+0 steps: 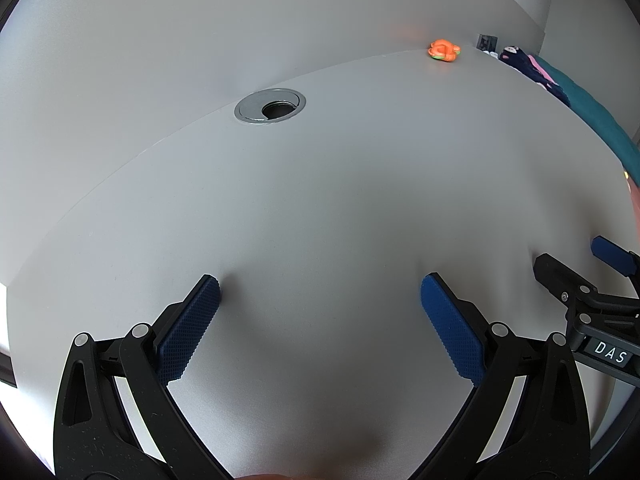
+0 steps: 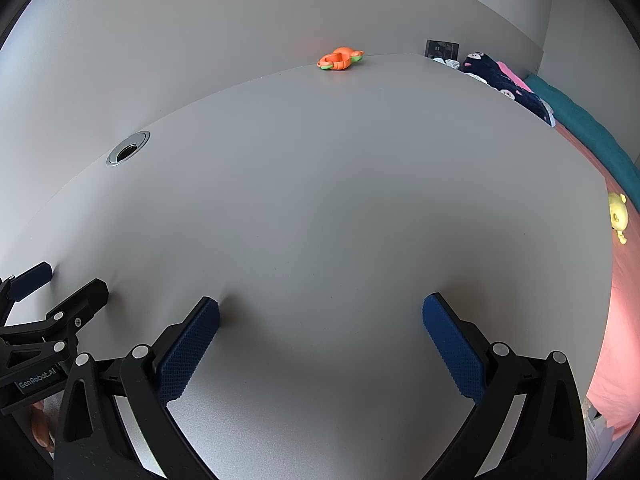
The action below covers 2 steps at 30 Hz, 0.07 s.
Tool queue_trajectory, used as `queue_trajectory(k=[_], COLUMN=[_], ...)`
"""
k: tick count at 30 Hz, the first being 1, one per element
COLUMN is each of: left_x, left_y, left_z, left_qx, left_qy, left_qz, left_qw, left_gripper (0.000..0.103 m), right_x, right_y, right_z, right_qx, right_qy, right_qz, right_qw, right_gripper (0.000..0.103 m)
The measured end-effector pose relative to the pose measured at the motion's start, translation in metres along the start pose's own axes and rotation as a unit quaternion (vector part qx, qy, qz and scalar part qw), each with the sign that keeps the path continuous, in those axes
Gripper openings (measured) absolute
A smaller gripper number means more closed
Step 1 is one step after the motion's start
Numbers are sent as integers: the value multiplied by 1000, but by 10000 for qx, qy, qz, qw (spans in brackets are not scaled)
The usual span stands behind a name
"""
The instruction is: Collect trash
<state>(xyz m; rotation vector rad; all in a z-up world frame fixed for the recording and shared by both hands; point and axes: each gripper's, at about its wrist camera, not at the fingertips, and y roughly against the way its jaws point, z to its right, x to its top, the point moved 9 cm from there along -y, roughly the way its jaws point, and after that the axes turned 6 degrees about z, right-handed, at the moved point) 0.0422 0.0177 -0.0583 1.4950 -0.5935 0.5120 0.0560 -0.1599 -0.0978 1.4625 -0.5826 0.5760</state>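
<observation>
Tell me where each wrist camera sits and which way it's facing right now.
Left wrist: on the left gripper, low over the grey desk, facing the wall; own open fingers show, the right gripper at its right edge.
Right wrist: on the right gripper, facing likewise; the left gripper at lower left.
Shared: orange toy, cable grommet.

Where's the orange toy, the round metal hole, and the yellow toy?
orange toy (image 2: 340, 59), right wrist view, on its orange middle.
round metal hole (image 1: 270, 105), left wrist view, on its silver ring.
yellow toy (image 2: 618, 214), right wrist view, on its yellow body.
</observation>
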Motion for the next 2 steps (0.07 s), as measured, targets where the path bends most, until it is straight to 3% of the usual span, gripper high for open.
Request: queue_trajectory(k=[2], left_x=[1], left_y=[-1], left_z=[0], left_qx=[1], left_qy=[0], left_qz=[0], left_qw=[10000], left_gripper=[97], right_x=[0], right_y=[0], right_z=[0], right_qx=[0], right_qy=[0], right_qz=[0], right_qw=[10000], right_gripper=[101])
